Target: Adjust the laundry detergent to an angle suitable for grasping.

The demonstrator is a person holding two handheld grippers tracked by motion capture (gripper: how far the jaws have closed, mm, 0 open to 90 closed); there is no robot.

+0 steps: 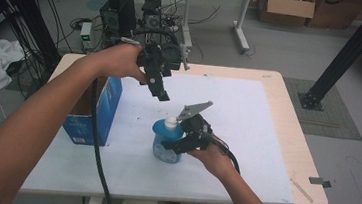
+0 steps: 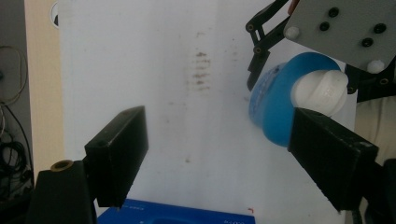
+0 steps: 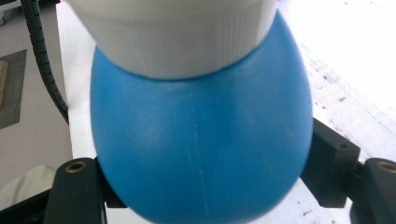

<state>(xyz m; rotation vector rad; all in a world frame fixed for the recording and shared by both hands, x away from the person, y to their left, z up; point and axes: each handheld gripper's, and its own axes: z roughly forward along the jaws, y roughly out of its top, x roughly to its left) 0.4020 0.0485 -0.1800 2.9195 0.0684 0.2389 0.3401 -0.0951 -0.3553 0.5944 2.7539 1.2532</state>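
Observation:
A blue bottle [image 1: 163, 149] with a white cap [image 1: 170, 123] stands on the white mat [image 1: 246, 138] near the front middle of the table. My right gripper [image 1: 174, 144] comes in from the bottle's right and its jaws sit against both sides of the bottle's body [image 3: 201, 149], shut on it. My left gripper [image 1: 161, 91] hangs open in the air above and behind the bottle, nothing between its jaws. In the left gripper view the bottle [image 2: 275, 112] and cap [image 2: 322, 93] lie just past its right jaw, with my left gripper [image 2: 215, 154] over bare mat.
A blue carton [image 1: 86, 123] stands at the table's left edge, its top also at the bottom of the left gripper view [image 2: 187, 217]. Black equipment and cables [image 1: 127, 11] crowd the floor behind the table. A black post [image 1: 349, 53] rises at the right.

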